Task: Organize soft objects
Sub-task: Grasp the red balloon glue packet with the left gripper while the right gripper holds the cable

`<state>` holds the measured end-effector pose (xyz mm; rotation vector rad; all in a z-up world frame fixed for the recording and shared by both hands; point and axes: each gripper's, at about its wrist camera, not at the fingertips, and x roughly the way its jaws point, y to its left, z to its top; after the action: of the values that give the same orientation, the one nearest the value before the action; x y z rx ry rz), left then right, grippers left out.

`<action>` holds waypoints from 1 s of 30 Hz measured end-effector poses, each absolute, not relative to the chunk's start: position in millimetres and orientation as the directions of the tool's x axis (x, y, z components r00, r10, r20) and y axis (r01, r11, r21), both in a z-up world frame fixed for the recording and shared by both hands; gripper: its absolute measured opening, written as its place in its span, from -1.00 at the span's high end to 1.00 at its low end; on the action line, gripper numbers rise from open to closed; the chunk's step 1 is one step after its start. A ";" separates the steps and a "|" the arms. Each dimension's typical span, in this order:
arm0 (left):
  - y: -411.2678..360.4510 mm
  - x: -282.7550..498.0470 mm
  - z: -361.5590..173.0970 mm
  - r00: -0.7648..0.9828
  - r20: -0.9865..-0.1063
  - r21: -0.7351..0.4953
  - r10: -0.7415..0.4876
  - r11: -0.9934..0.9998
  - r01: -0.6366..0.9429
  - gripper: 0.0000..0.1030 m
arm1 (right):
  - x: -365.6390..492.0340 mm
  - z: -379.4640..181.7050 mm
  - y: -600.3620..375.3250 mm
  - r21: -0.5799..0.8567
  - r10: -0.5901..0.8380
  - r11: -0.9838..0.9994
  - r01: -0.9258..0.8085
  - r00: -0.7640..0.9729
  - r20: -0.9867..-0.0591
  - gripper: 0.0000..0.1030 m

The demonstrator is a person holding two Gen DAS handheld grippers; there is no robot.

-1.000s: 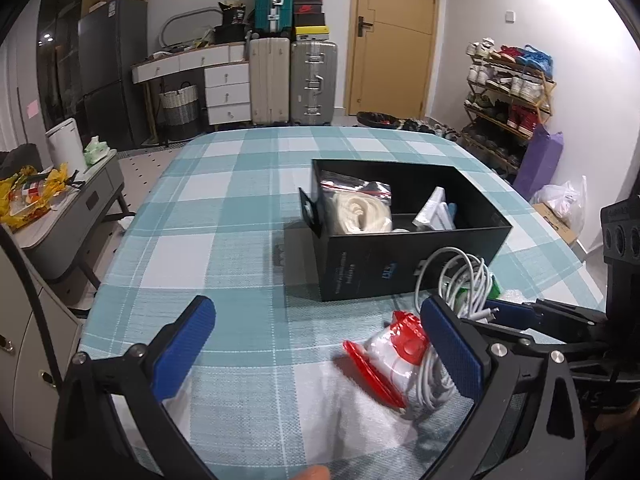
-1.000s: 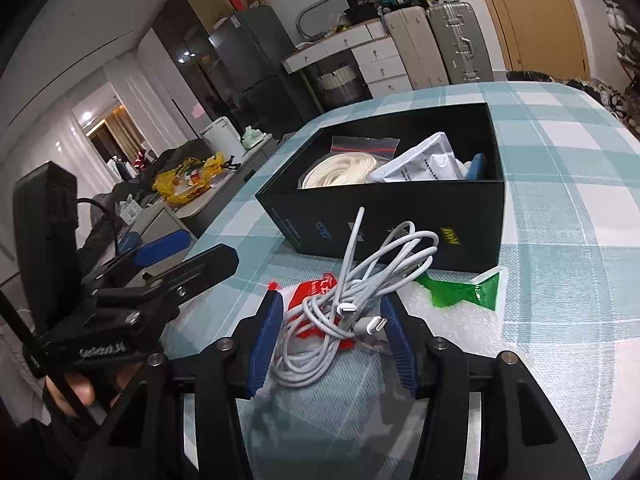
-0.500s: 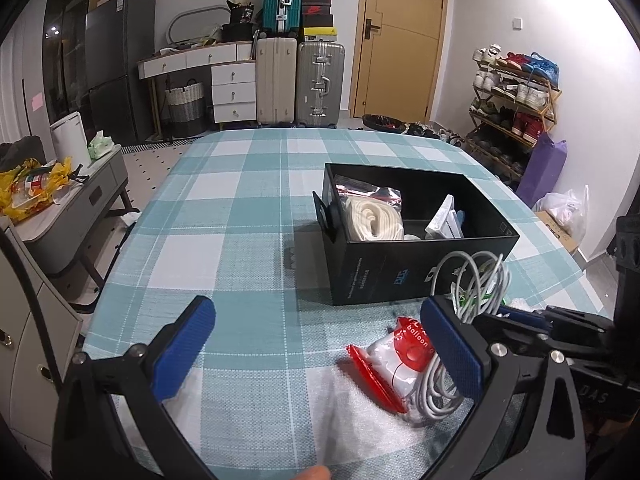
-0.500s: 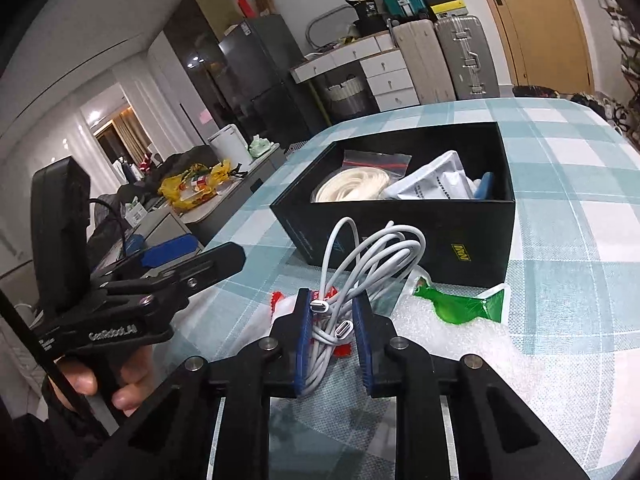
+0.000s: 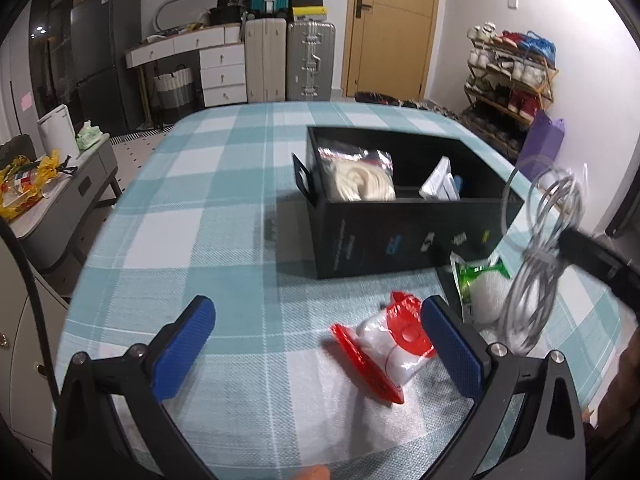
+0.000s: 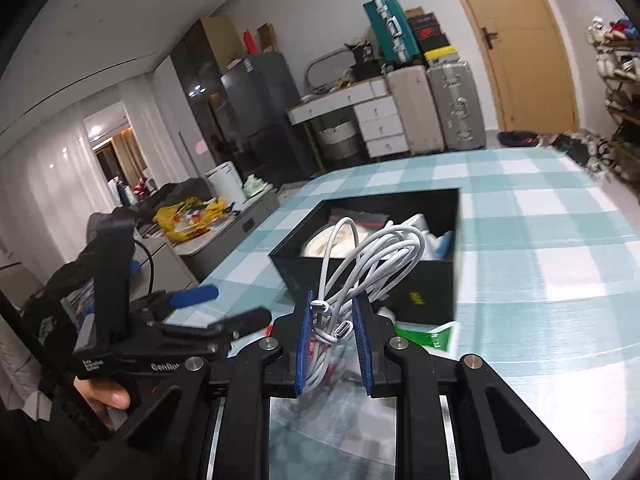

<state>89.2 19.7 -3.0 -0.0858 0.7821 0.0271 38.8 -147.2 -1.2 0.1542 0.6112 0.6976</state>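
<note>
Here the right gripper has its blue pads pressed in on a bundle of white charging cable, the jaws nearly together with the cable's looped strands and two silver plug ends pinched between them. The cable's free loops stand up ahead of the fingers, in front of the near wall of the black box, and in the left wrist view the same bundle hangs clear of the checked tablecloth, to the right of the box's front corner. The left gripper hovers low over the cloth with its jaws spread wide and nothing between the pads; a red-and-white plastic packet lies on the cloth just inside its right finger, though whether the finger touches it cannot be told. Beside that packet, nearer the box, a clear bag with a green top rests on the table, its contents white and indistinct. The black box sits open in the middle of the table; its left part holds a zip bag of coiled cream rope, and to the right of that a white packet leans with something blue just behind it. In the right wrist view a hand grips the handle of the left gripper at the lower left edge.
</note>
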 end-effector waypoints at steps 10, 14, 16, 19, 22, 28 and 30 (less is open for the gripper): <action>-1.5 94.9 -18.8 0.651 -0.757 -0.060 -0.057 0.998 0.017 -1.00 | 35.7 8.5 -157.5 0.328 0.626 0.779 -0.534 0.633 -0.456 0.62; -12.8 92.1 -20.2 0.653 -0.755 -0.022 -0.052 0.998 0.054 -0.97 | 33.5 10.6 -157.9 0.328 0.630 0.775 -0.540 0.629 -0.456 0.62; -16.5 91.0 -20.9 0.651 -0.757 -0.014 -0.056 0.997 0.070 -0.83 | 33.5 10.4 -157.9 0.329 0.632 0.774 -0.541 0.627 -0.455 0.62; -20.6 88.4 -21.0 0.652 -0.754 -0.015 -0.077 0.995 0.101 -0.55 | 33.3 10.3 -157.9 0.333 0.635 0.771 -0.542 0.623 -0.458 0.62; -25.0 85.4 -19.5 0.656 -0.748 -0.017 -0.105 0.990 0.139 -0.15 | 33.2 10.7 -158.5 0.334 0.636 0.770 -0.543 0.621 -0.458 0.62; -29.0 79.6 -12.5 0.671 -0.727 -0.035 -0.147 0.983 0.178 0.07 | 32.1 12.1 -158.1 0.336 0.638 0.769 -0.544 0.620 -0.456 0.62; -29.1 78.0 -10.4 0.672 -0.724 -0.040 -0.155 0.982 0.184 0.08 | 31.3 12.9 -158.2 0.336 0.638 0.769 -0.544 0.621 -0.455 0.62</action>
<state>78.0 -29.1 -10.4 0.0370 0.8116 -0.1910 31.3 -158.2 12.9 0.1717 0.5889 0.6828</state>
